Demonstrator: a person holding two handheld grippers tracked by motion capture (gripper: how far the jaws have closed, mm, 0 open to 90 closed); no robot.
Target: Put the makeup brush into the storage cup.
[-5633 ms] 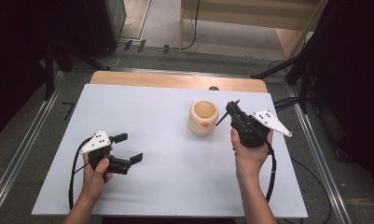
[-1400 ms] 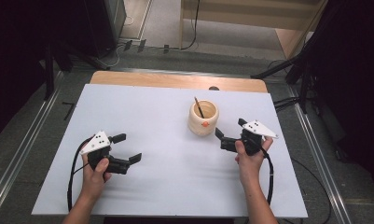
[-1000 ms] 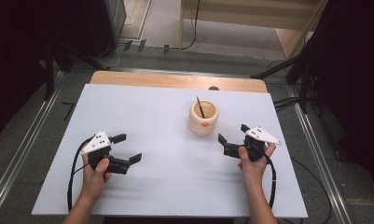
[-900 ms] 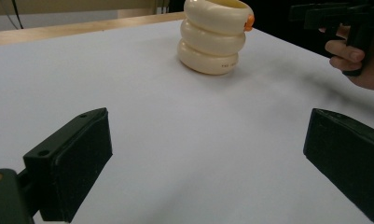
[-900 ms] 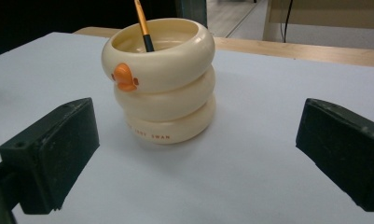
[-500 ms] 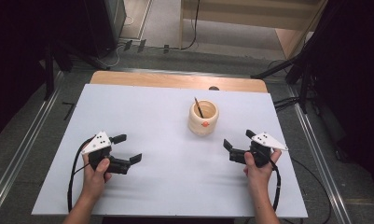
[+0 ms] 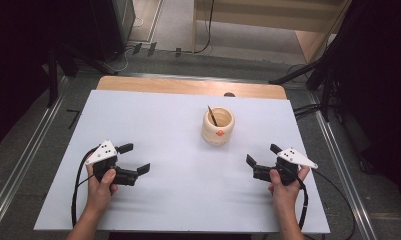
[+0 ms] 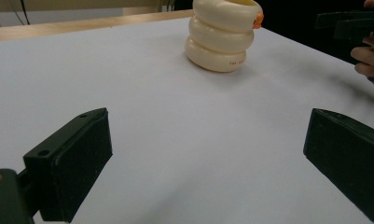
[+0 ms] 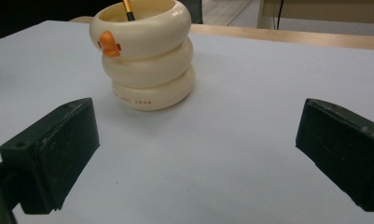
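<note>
A cream ringed cup point(image 7: 218, 127) with an orange duck beak point(image 9: 109, 45) stands upright on the white table point(image 7: 178, 120), behind its middle. A thin brown stick point(image 7: 212, 115) leans inside it. My right gripper point(image 7: 263, 155) rests low at the front right, open, nothing between its jaws, pointing left toward the cup point(image 9: 146, 65). At the front left, my left gripper point(image 7: 134, 158) is also open and holds nothing. In the left gripper view the cup point(image 8: 220, 39) stands far ahead, with the other hand's gripper point(image 8: 355, 25) at the right edge.
A wooden strip point(image 7: 188, 86) runs along the table's far edge. Metal rails point(image 7: 35, 135) flank the table on both sides. Cables trail from both grippers toward the front edge. Bare tabletop lies between the grippers and the cup.
My right gripper left the stick in the cup, then drew back from beside the cup toward the front right. The left gripper has stayed put.
</note>
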